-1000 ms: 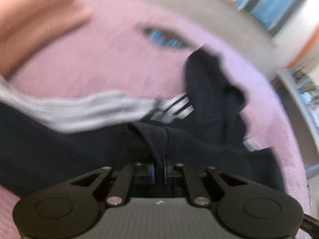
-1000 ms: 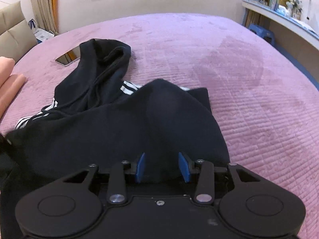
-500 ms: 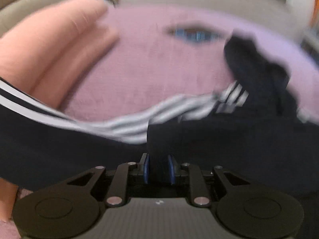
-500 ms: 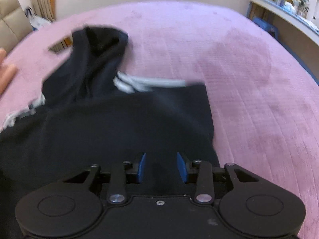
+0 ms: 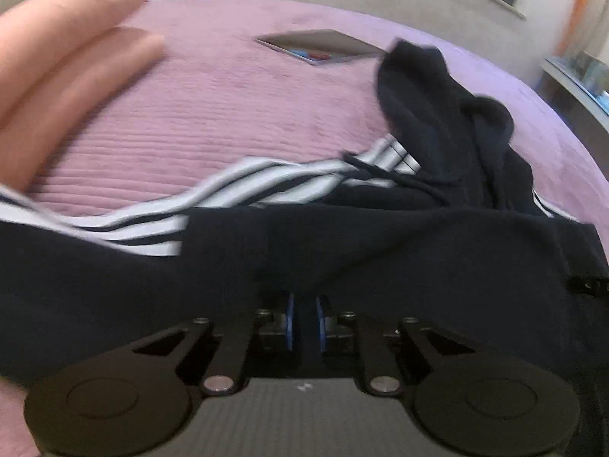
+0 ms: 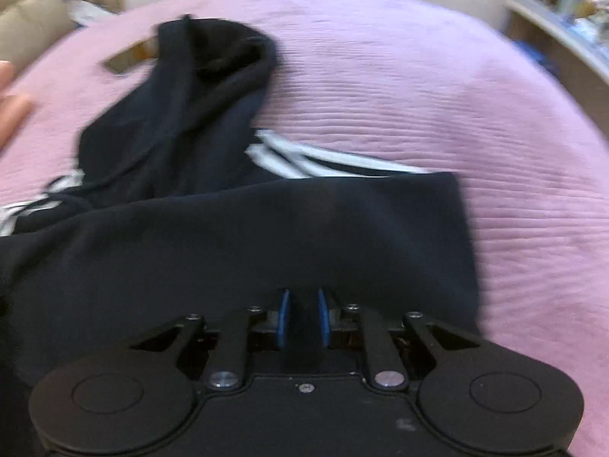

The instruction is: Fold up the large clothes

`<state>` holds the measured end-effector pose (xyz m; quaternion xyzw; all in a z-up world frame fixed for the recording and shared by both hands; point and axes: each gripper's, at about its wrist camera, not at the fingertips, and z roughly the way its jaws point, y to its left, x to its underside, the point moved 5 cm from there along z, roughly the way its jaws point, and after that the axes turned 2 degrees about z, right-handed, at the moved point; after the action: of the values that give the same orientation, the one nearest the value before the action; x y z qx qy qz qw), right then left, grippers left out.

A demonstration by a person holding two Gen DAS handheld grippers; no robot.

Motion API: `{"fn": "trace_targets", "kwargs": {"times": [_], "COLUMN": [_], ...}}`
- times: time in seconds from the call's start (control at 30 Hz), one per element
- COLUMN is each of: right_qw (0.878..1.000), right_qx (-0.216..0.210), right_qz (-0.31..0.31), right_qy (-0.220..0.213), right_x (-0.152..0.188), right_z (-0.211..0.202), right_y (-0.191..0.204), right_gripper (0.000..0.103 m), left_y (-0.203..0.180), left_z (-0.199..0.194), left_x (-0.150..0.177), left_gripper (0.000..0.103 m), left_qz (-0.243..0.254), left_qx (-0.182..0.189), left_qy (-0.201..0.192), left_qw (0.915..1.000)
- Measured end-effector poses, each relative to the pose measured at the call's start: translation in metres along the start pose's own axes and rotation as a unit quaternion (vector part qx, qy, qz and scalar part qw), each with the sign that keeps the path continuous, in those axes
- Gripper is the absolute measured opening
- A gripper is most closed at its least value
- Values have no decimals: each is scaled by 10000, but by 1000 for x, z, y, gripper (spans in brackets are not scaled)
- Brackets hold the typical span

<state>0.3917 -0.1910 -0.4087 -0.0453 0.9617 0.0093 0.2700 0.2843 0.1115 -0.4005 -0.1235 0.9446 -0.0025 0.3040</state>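
A black hoodie (image 5: 380,251) with white stripes is lying spread across a purple quilt (image 5: 213,114), filling the lower half of both views. In the left wrist view, the left gripper (image 5: 304,321) at bottom centre is pinching a fold of the dark fabric, its blue pads nearly together with cloth between them. The striped sleeve (image 5: 236,190) is running from the left edge toward the middle, and the hood (image 5: 437,95) is lying crumpled at upper right. A flat tablet (image 5: 323,45) is resting on the quilt at upper centre, just beside the hood's tip. A blurred peach pillow (image 5: 64,49) is filling the upper left. In the right wrist view, the right gripper (image 6: 303,318) at bottom centre is likewise clamping the hoodie (image 6: 266,236), pads narrowly apart around cloth. The hood (image 6: 198,87) is sitting at upper left, with stripes (image 6: 304,160) showing mid-frame.
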Motion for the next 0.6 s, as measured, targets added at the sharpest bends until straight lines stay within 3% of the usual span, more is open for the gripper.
{"fn": "trace_targets", "kwargs": {"times": [0.07,0.17,0.23,0.3,0.37,0.47,0.53,0.6], "right_qw": [9998,9984,9962,9934,9922,9924,9931,9931], "right_qx": [49,-469,-629,-514,-394,-486,-486,-431], "right_qz": [8,-108,-547,-1001,-1184,-1120,-1063,-1090], "right_qy": [-195,-301,-246,214,65,136,102,14], "right_x": [2,14,30,51,51,44,45,44], "right_z": [-20,-43,-43,-21,-20,-29,-39,-49], "right_y": [-1,21,47,68,74,73,71,68], "right_gripper": [26,27,33,37,38,38,38,38], "left_y": [12,43,65,89,117,168,199,231], "left_z": [-24,-56,-82,-109,-127,-176,-206,-230], "left_x": [-2,4,6,4,-5,-18,-27,-33], "left_gripper": [17,18,18,19,27,36,43,59], "left_qz": [-175,-694,-971,-1105,-1258,-1573,-1763,-2043], "left_qx": [4,-138,-336,-589,-936,-1583,-2013,-2379], "left_qy": [-179,-326,-412,-577,-799,-1287,-1624,-1885], "left_qw": [9997,9970,9938,9904,9844,9663,9498,9307]}}
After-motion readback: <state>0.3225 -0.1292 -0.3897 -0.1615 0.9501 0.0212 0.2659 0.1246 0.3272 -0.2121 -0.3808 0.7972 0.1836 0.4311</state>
